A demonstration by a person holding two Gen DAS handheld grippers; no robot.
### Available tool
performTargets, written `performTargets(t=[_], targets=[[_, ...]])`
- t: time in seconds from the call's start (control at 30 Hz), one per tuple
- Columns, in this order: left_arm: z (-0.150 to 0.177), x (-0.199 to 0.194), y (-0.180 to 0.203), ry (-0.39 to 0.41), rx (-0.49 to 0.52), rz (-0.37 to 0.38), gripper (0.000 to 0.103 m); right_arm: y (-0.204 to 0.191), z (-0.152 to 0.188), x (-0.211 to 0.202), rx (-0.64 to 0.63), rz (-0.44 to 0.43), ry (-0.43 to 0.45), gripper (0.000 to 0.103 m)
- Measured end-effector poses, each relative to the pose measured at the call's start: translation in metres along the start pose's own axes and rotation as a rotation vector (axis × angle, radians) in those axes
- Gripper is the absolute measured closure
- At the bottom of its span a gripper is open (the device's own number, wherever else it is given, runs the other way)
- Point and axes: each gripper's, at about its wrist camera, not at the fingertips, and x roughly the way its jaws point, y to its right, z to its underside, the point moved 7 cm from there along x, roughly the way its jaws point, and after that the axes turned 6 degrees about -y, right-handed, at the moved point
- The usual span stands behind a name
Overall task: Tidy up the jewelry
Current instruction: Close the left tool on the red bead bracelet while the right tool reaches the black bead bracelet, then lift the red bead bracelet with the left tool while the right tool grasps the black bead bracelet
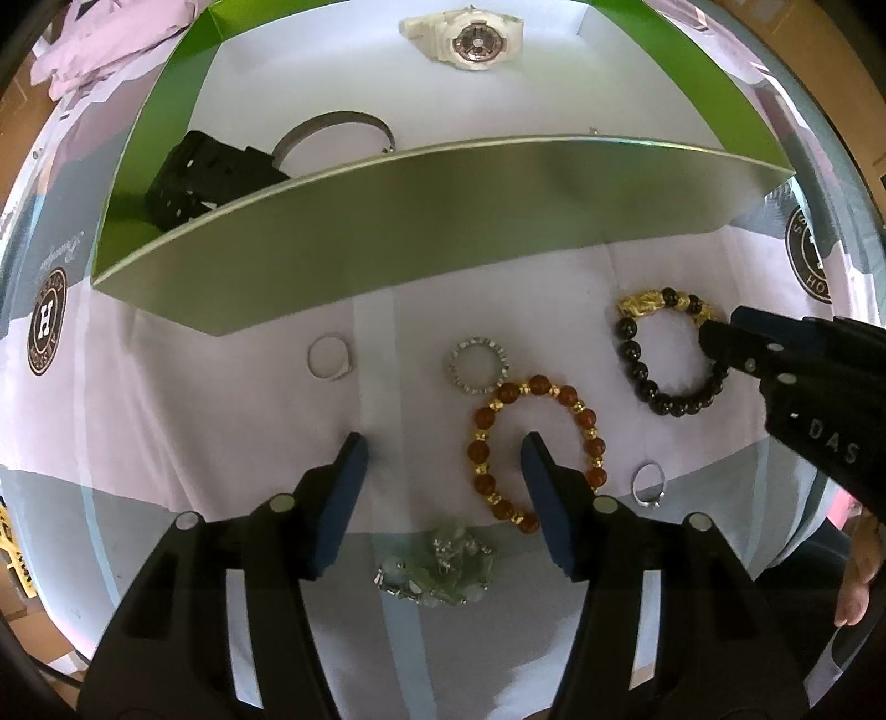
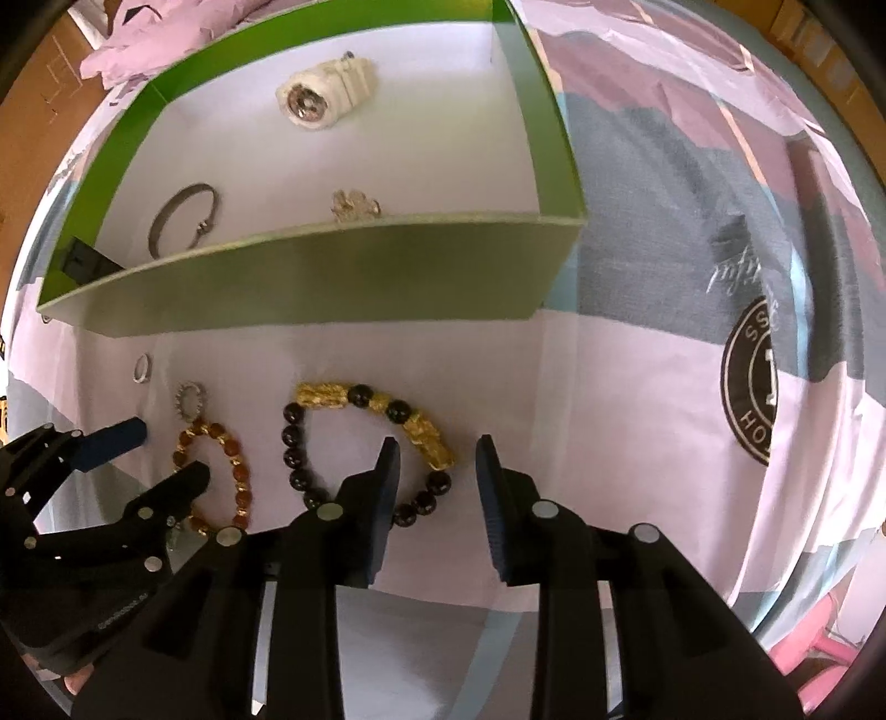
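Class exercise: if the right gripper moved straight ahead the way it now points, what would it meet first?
Most likely the black and gold beaded bracelet: the open right gripper straddles its gold charm section. Beyond lies bare cloth, then the green cardboard box. Depth is uncertain.

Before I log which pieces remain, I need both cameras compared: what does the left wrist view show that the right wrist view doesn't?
Only the left wrist view shows the pale green bracelet and a small ring. Only the right shows a silver trinket inside the green box. Both show the white watch, amber bracelet and black-and-gold bracelet.
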Motion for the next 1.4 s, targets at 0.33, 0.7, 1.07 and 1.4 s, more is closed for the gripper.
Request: performTargets(t=[0.33,0.7,1.07,1.4], targets=[[0.000,-0.005,0.005,0.014,-0.015,0.021,0.060,0.006,-0.001,0.000,0.011,-0.009,0.009,0.058],[0.005,-0.004,0.015,0.007,0.016,0.030,0.057,0.021,0.000,0.000,0.010,-0.002,0.005,0.058],[0.004,-0.001,0.035,0.029,0.035,-0.006,0.086,0.006,0.002,0.002,0.005,0.010,0.006,0.055],[-0.002,-0.002,0.039,0.033,0.034,-0.008,0.095,-0.003,0.004,0.009,-0.044,0.058,0.023,0.057]])
